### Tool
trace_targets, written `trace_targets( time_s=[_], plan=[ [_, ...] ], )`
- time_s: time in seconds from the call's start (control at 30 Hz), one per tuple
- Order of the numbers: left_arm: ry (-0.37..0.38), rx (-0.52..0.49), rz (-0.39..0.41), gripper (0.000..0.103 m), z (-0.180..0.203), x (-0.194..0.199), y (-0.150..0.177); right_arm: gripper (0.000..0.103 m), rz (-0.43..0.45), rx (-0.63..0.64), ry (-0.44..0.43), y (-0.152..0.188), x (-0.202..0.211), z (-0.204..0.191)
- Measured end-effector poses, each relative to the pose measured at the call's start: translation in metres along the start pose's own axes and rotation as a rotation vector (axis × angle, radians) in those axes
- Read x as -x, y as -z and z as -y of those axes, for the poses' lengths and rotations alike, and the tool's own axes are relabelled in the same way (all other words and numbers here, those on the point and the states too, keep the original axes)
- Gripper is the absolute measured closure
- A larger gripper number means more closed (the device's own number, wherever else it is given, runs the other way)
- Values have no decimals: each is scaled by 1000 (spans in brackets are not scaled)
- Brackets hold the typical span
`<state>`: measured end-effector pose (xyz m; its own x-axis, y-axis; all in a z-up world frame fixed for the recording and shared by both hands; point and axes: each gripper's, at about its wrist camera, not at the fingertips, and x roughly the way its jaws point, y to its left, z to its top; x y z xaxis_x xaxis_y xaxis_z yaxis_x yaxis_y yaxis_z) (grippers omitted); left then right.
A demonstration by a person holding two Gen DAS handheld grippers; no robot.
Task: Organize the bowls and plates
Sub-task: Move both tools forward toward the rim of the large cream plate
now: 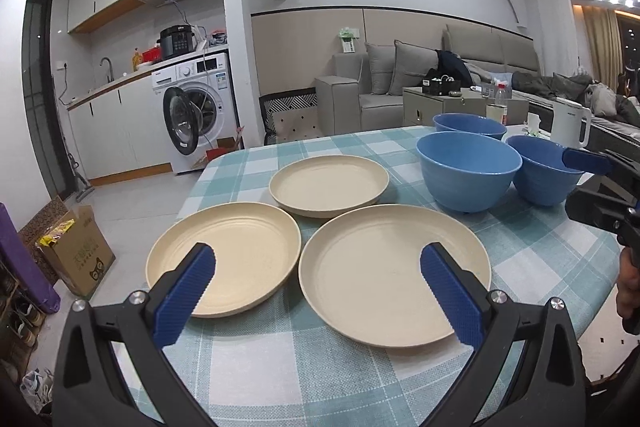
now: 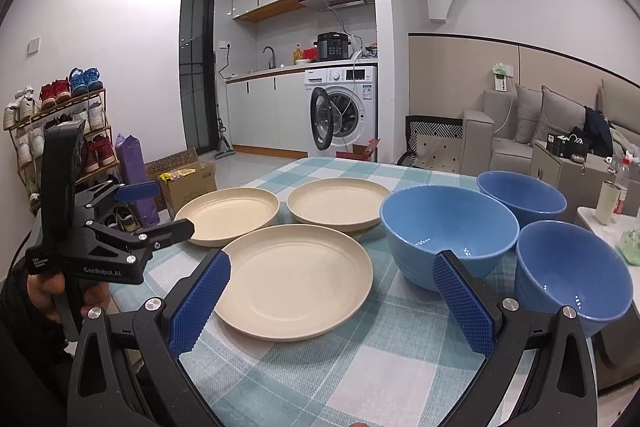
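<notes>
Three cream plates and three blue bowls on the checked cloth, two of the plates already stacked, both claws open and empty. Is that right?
Not quite: no plates are stacked. The right wrist view shows each plate lying singly on the cloth. The rest holds: three bowls, left claw and right claw open and empty.

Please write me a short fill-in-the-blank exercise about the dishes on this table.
The number of cream plates on the checked tablecloth is ___.
The bowls are coloured ___.
The jaws of the left hand-held gripper stand ___, holding nothing.
None of the plates is stacked; each lies ___ from the others.

Missing words: three; blue; open; apart
</notes>
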<state>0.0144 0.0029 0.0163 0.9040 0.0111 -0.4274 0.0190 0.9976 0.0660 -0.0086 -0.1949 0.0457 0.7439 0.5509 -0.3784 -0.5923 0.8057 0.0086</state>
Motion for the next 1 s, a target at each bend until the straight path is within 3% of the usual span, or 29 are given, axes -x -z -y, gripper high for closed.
trace_targets(
  time_s=[0.47, 0.6, 1.0],
  plan=[
    [8, -44, 28, 0, -2, -5, -16, 0, -18, 17, 12, -23, -14, 4],
    [9, -35, 39, 0, -5, -7, -24, 0, -27, -11, -42, -31, -17, 9],
    [-1, -39, 52, 0, -13, -16, -51, 0, -85, 3, -20, -51, -39, 16]
  ],
)
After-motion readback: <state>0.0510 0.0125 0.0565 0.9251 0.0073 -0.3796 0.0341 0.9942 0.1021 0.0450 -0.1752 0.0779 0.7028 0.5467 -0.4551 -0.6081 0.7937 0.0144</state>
